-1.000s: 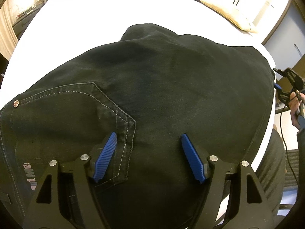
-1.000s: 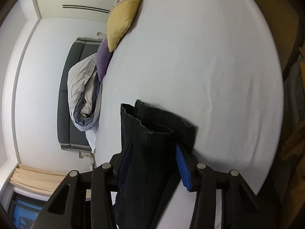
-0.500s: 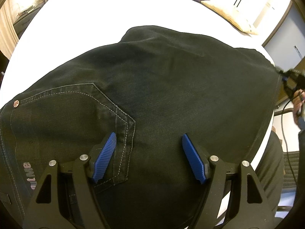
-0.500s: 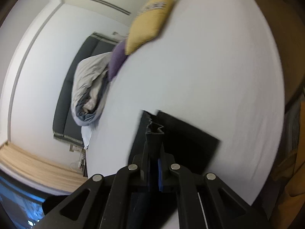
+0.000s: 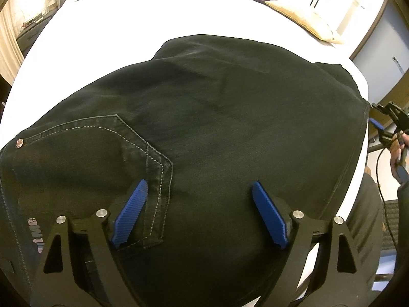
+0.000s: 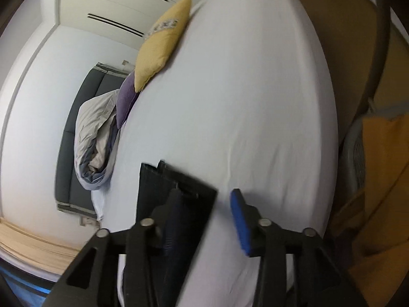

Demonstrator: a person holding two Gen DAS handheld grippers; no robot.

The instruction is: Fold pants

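Black denim pants lie spread on a white bed, back pocket at the left. My left gripper is open and hovers just over the pants near the pocket's corner. In the right wrist view the pant leg ends lie flat on the sheet. My right gripper is open and empty, its left finger over the hem and its right finger over bare sheet. The right gripper also shows in the left wrist view at the bed's right edge.
A yellow pillow, a purple pillow and a bunched grey duvet lie at the bed's far end. A dark headboard stands behind them. An orange chair stands beside the bed at the right.
My right gripper closed on the leg hems half a second ago and has now opened, leaving them flat on the sheet. The left gripper has stayed open over the pants.
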